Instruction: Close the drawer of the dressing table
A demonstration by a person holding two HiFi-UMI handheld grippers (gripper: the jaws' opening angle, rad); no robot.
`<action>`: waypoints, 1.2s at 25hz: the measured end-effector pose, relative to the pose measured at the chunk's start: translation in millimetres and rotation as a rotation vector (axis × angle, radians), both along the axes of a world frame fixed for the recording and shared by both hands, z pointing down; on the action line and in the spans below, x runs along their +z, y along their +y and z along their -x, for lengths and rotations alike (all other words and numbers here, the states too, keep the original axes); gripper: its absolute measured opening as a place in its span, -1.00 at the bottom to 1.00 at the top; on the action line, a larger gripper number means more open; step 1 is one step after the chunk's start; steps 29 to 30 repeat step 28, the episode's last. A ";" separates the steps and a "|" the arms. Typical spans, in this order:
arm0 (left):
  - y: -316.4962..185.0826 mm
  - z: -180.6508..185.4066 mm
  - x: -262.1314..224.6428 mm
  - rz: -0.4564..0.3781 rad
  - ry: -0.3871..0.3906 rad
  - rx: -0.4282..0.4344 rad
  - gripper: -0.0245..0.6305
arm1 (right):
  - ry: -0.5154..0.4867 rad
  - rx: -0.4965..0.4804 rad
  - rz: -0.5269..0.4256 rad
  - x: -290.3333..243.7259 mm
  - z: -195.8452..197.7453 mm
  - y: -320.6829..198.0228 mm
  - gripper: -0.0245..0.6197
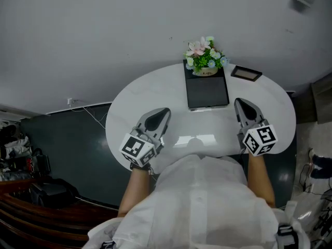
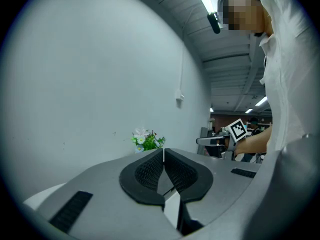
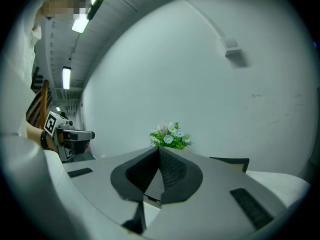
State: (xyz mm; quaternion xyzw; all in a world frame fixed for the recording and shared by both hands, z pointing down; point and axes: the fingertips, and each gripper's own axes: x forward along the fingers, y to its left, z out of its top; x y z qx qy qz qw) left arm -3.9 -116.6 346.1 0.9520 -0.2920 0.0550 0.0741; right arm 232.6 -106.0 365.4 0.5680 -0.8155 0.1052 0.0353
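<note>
The white oval top of the dressing table (image 1: 135,102) stands against a pale wall. Its drawer shows in no view; the person's white shirt covers the table's front edge. My left gripper (image 1: 158,119) hovers over the near left of the top, shut with nothing between its jaws, tips meeting (image 2: 163,151). My right gripper (image 1: 244,108) is over the near right, also shut and empty (image 3: 159,149). Both point roughly level toward the wall. Each gripper view catches the other gripper off to the side.
A small pot of flowers (image 1: 205,56) stands at the table's back, with a dark flat panel (image 1: 206,90) lying in front of it and a small dark frame (image 1: 246,73) to its right. A cable (image 1: 88,110) and dark clutter (image 1: 21,160) lie on the floor at left.
</note>
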 end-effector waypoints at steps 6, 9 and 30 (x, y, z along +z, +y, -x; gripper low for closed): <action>1.5 0.5 -2.4 -0.006 -0.010 -0.003 -0.87 | 0.023 0.026 0.009 4.8 -8.7 0.7 -0.90; 1.4 -1.7 -1.7 -0.005 -0.011 0.001 -0.87 | 0.023 0.030 0.010 6.1 -11.3 1.6 -0.90; 2.0 -4.9 1.0 0.007 -0.007 0.012 -0.87 | 0.052 0.034 0.017 6.1 -8.7 1.9 -0.90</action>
